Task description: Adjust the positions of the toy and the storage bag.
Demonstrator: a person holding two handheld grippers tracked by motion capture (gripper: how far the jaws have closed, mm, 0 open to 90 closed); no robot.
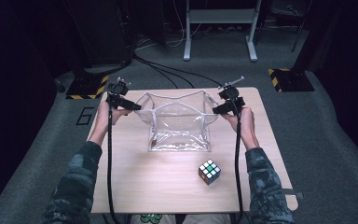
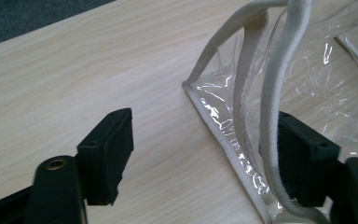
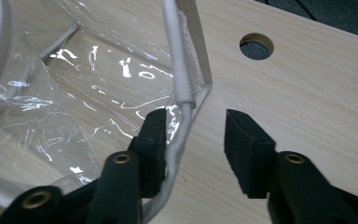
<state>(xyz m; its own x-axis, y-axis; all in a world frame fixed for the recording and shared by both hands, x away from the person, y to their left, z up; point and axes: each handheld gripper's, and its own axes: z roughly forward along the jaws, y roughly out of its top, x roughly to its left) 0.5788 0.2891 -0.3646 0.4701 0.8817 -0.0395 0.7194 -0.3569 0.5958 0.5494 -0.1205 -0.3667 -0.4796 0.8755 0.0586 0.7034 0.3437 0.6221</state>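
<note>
Clear plastic bag (image 1: 179, 123) with white cord trim and handles, standing open near the far edge of the wooden table (image 1: 135, 177). Flanked at its top corners by left gripper (image 1: 129, 105) and right gripper (image 1: 220, 109). Both released, jaws apart: cord handles lying against one pad of each, unclamped. Colourful cube (image 1: 209, 171) toward the near edge.
</note>
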